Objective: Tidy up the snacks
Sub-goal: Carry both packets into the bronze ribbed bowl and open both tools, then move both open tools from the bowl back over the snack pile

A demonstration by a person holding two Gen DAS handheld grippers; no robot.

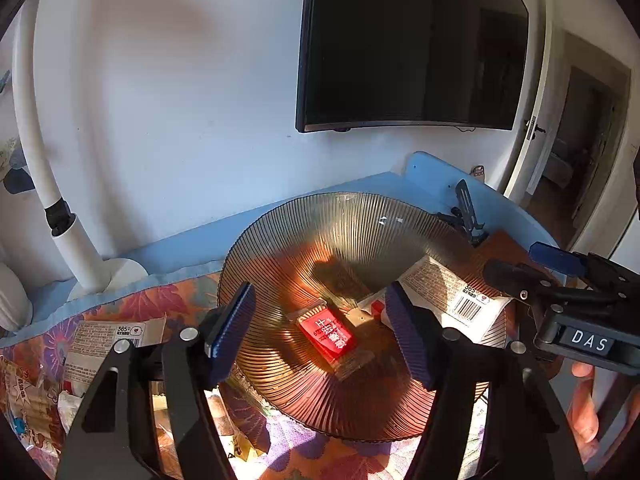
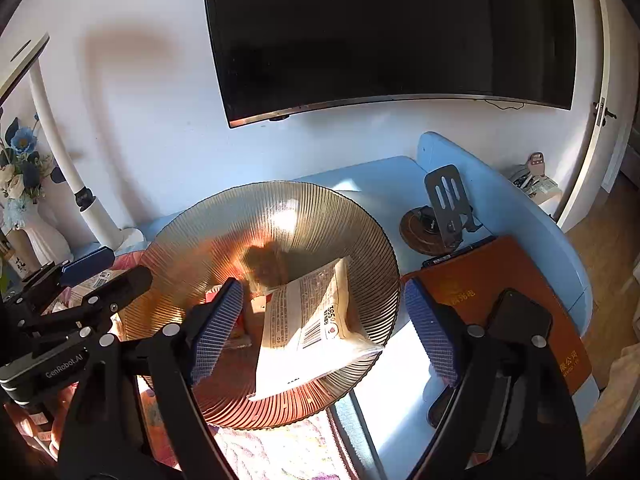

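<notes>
A ribbed amber glass plate (image 1: 360, 216) (image 2: 192, 232) sits on a floral cloth. In it lie a red-labelled snack packet (image 1: 328, 334) and a cream snack bag with a barcode (image 1: 452, 292) (image 2: 316, 328). My left gripper (image 1: 320, 332) is open and empty, hovering over the plate with the red packet between its fingers' line of sight. My right gripper (image 2: 324, 328) is open and empty above the cream bag. Each gripper shows in the other's view, the right one (image 1: 556, 272) at the plate's right and the left one (image 2: 96, 276) at its left.
More snack packets (image 1: 112, 344) lie on the cloth left of the plate. A white lamp post (image 1: 64, 220), a black phone stand (image 2: 448, 200), an orange book (image 2: 512, 304) with a dark phone (image 2: 520, 312) on it, and a wall TV (image 2: 392, 32) surround the blue table (image 2: 376, 176).
</notes>
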